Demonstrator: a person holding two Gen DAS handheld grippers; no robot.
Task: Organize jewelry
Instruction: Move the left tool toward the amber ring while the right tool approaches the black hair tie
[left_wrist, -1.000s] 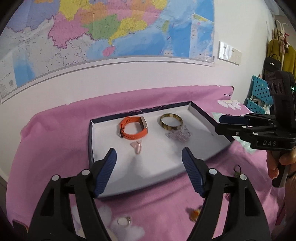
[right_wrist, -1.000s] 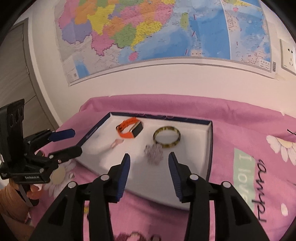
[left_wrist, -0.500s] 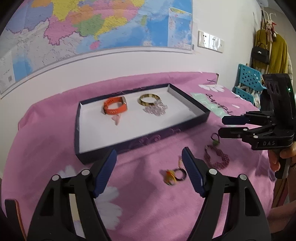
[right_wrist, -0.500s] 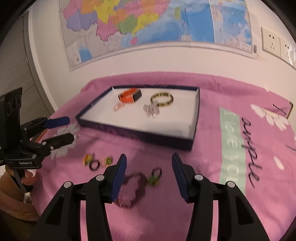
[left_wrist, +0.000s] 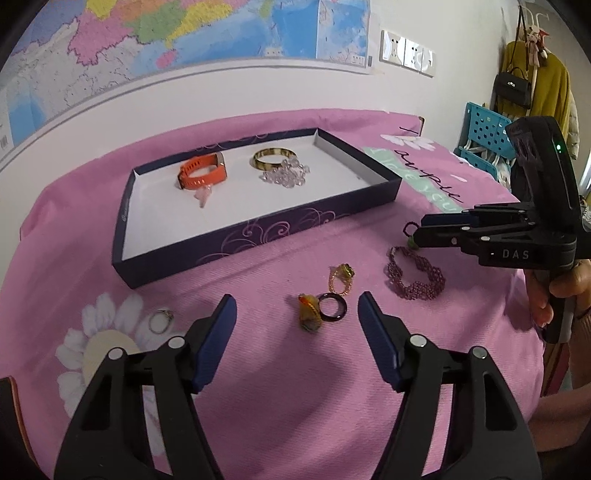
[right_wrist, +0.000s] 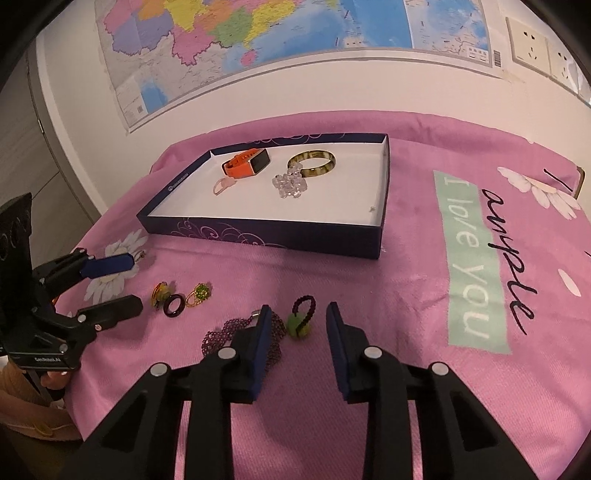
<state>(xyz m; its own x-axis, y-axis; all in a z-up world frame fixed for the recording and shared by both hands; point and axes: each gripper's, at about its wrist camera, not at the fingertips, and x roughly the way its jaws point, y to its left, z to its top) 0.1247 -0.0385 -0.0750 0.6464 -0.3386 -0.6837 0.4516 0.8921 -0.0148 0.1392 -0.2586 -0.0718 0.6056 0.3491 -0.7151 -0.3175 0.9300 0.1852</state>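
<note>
A dark blue tray (left_wrist: 258, 236) (right_wrist: 266, 236) on the pink cloth holds an orange band (left_wrist: 201, 173), a gold bangle (left_wrist: 271, 157), a clear bead piece (left_wrist: 286, 177) and a pink ring (left_wrist: 203, 195). Loose in front of it lie an amber ring (left_wrist: 310, 314), a dark ring (left_wrist: 332, 306), a gold ring with a green stone (left_wrist: 341, 277), a purple bead bracelet (left_wrist: 413, 273) (right_wrist: 236, 332), a silver ring (left_wrist: 160, 321) and a green bead loop (right_wrist: 301, 321). My left gripper (left_wrist: 297, 306) is open above the amber and dark rings. My right gripper (right_wrist: 295, 321) is open around the green bead loop.
The pink cloth (right_wrist: 406, 258) with daisy prints and lettering covers the table. A wall with a map (left_wrist: 184, 37) stands behind. A blue crate (left_wrist: 484, 136) and hanging clothes are at the right of the left wrist view.
Both grippers have drawn back from over the tray and come down toward the loose jewelry in front of it. Both stay open and empty.
</note>
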